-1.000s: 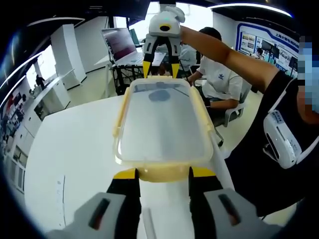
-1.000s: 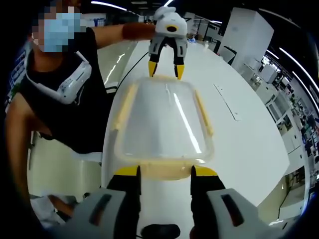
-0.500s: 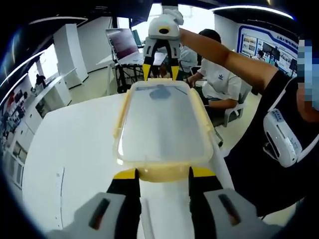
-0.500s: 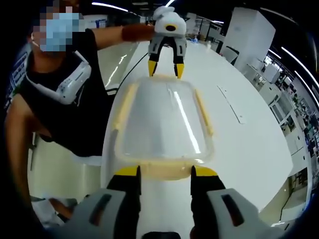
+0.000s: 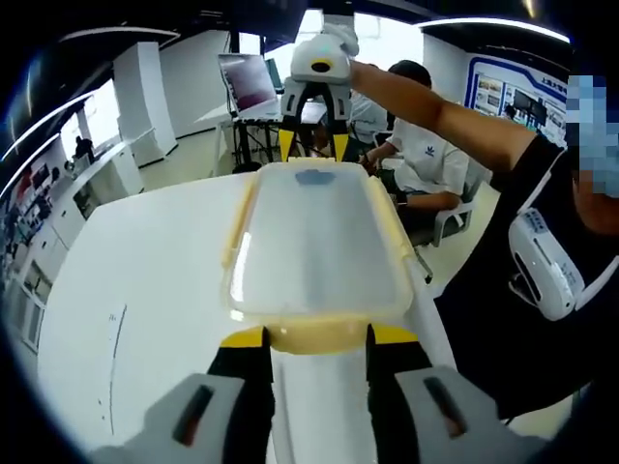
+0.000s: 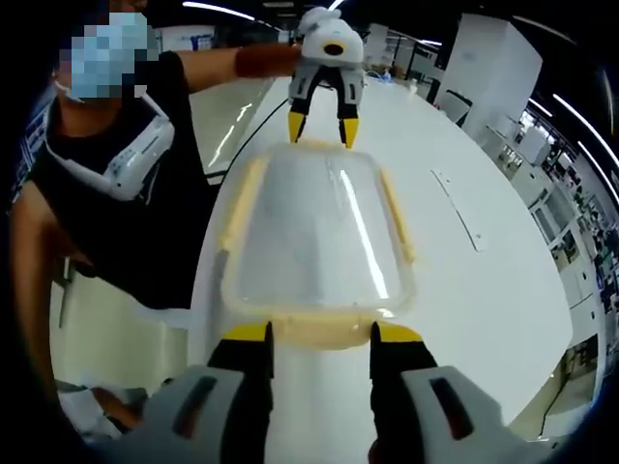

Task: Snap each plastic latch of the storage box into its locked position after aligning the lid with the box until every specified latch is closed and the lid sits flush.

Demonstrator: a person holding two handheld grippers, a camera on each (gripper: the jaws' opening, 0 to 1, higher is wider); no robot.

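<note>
Both grippers' jaws spread wide at storage box [image 5: 314,242] ends; left gripper view adds laptop [image 5: 250,85].

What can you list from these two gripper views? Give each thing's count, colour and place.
Clear plastic storage box with pale yellow lid rim and latches: one, held between both claws above the table.
White table: one, under the box.
Open laptop: one, grey, on a far stand.
Seated person in white shirt: one, behind the table.
Left claw: yellow-tipped, at one end latch.
Right claw: yellow-tipped, at the opposite end.
</note>
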